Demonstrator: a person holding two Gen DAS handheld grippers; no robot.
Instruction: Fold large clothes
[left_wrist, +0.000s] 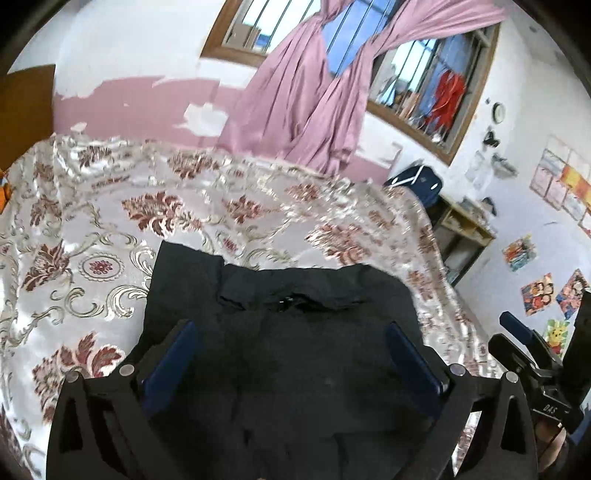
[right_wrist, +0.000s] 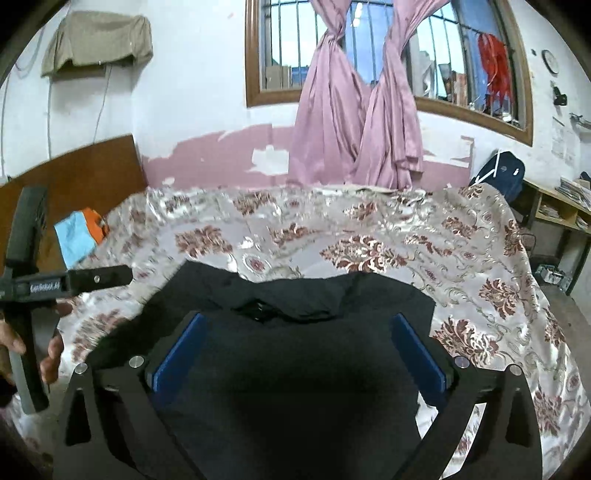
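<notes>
Black garment (left_wrist: 295, 350) lies on the bed (left_wrist: 92, 221), on the floral bedspread, at its near edge, directly under both of my grippers. Its far edge looks doubled over, with a small clasp or zip pull showing at the fold, so I judge at least one fold done; the outline is still broad, and further folds remain. Exact garment type: cannot tell.

Left gripper (left_wrist: 291, 332): fingers spread wide, cloth below, nothing held. Right gripper (right_wrist: 295, 325): the same, wide apart, empty, hovering over the garment's middle.

Surroundings: pink curtains (right_wrist: 354, 122) knotted at a barred window on the far wall; wooden headboard (right_wrist: 74, 166) far left; blue and orange item (right_wrist: 79, 236) beside it; dark backpack (right_wrist: 498, 173) and shelf far right. The bedspread around the garment is unobstructed; nothing blocks the next fold.
</notes>
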